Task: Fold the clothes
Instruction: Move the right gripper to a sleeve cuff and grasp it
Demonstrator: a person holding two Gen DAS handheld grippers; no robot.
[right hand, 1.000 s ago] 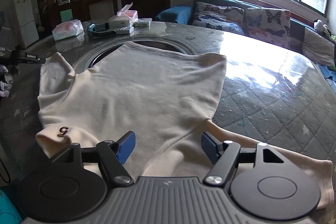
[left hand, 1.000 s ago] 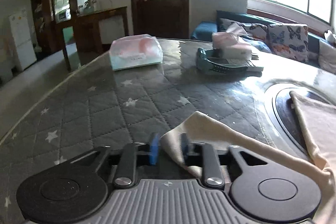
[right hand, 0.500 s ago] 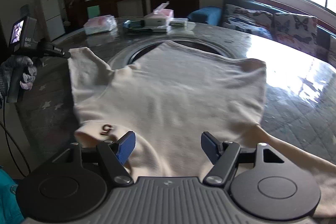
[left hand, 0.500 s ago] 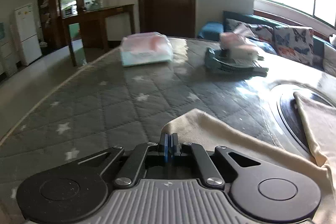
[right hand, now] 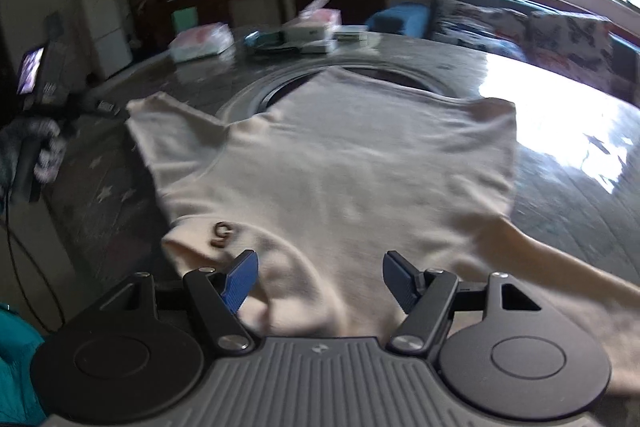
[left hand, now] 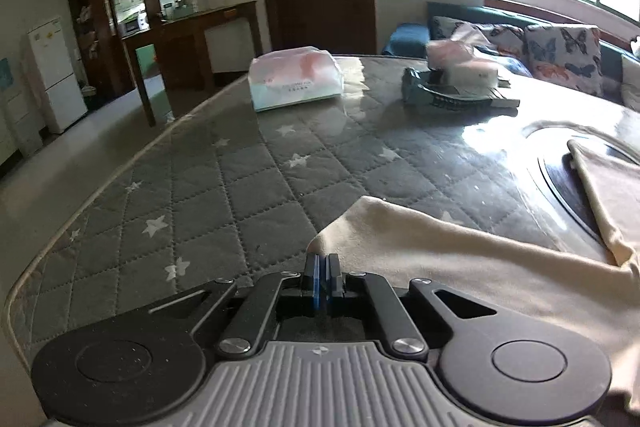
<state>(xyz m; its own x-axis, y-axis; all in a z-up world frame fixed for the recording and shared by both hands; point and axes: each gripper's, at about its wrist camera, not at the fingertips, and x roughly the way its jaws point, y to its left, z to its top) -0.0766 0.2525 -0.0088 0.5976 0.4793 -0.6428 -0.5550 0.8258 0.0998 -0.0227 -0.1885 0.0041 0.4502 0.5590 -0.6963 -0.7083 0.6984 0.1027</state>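
While the cream shirt [right hand: 340, 163] lies flat and unfolded, the left gripper [left hand: 322, 277] pinches its left sleeve [left hand: 420, 247] and the right gripper [right hand: 318, 279] hangs spread near the collar.

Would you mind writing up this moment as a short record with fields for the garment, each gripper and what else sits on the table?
garment: cream shirt spread flat on the table, one sleeve out to each side
left gripper: jaws closed at the cuff edge of one sleeve; whether cloth is pinched cannot be told
right gripper: open, over the near part of the shirt, holding nothing
table: grey quilted cover with white stars
other items: tissue pack; tissue box
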